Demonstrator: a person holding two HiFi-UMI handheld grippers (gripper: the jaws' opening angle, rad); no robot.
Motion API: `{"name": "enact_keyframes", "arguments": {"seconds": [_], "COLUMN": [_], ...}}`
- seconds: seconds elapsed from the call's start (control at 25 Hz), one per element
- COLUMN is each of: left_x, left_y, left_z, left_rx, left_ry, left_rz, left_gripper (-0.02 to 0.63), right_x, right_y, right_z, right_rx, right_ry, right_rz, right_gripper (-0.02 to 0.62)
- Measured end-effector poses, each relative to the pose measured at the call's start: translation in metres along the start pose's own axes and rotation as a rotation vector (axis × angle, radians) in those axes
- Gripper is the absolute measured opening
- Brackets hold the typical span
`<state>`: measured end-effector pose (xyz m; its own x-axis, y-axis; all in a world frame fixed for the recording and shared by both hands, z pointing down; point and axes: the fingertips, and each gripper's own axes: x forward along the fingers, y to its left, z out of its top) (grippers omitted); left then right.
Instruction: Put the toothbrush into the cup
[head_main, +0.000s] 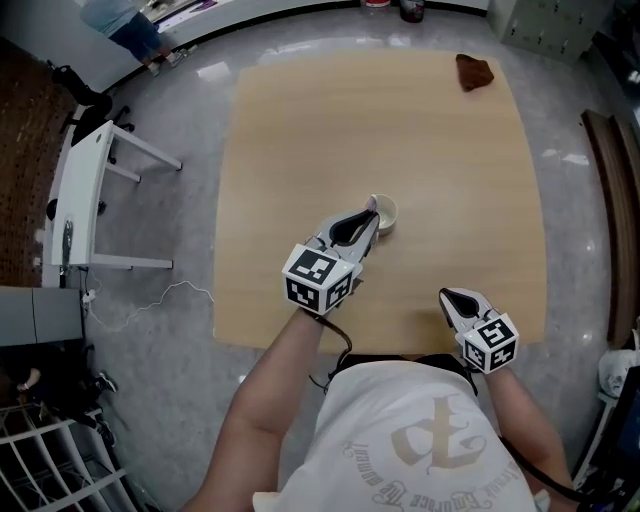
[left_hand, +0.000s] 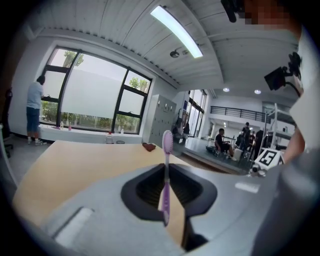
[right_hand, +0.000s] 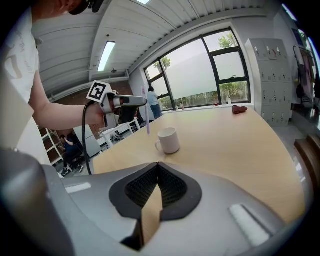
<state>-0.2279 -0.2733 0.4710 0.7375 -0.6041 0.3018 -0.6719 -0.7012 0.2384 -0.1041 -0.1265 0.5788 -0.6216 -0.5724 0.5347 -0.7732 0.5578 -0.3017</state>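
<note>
Two claws over a tan table (head_main: 400, 120). Left claw (head_main: 366, 218) pinched tight on a purple toothbrush (left_hand: 166, 190), bristles up, other end down, just beside the white cup (head_main: 384, 213), not in it. Right claw (head_main: 452, 300) closed, nothing inside, near the table's front edge, well apart from the cup.

Purple toothbrush (left_hand: 166, 172), white cup (right_hand: 170, 141), tan table (head_main: 400, 130)
</note>
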Motion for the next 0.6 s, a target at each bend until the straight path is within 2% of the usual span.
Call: {"name": "enact_keyframes", "arguments": {"seconds": [0.24,0.6], "left_x": [0.038,0.079], "left_y": [0.023,0.041], "left_z": [0.004,-0.046], "left_rx": [0.055,0.071], "left_ry": [0.051,0.201], "left_rz": [0.013,0.051], "left_gripper": [0.034,0.035], "right_x": [-0.004,-0.023], "right_y": [0.002,-0.013], "right_z": [-0.004,-0.010], "right_rx": [0.048,0.100], "right_ry": [-0.014,-0.040], "right_rz": [-0.016,-0.089], "right_gripper": [0.012,0.012]}}
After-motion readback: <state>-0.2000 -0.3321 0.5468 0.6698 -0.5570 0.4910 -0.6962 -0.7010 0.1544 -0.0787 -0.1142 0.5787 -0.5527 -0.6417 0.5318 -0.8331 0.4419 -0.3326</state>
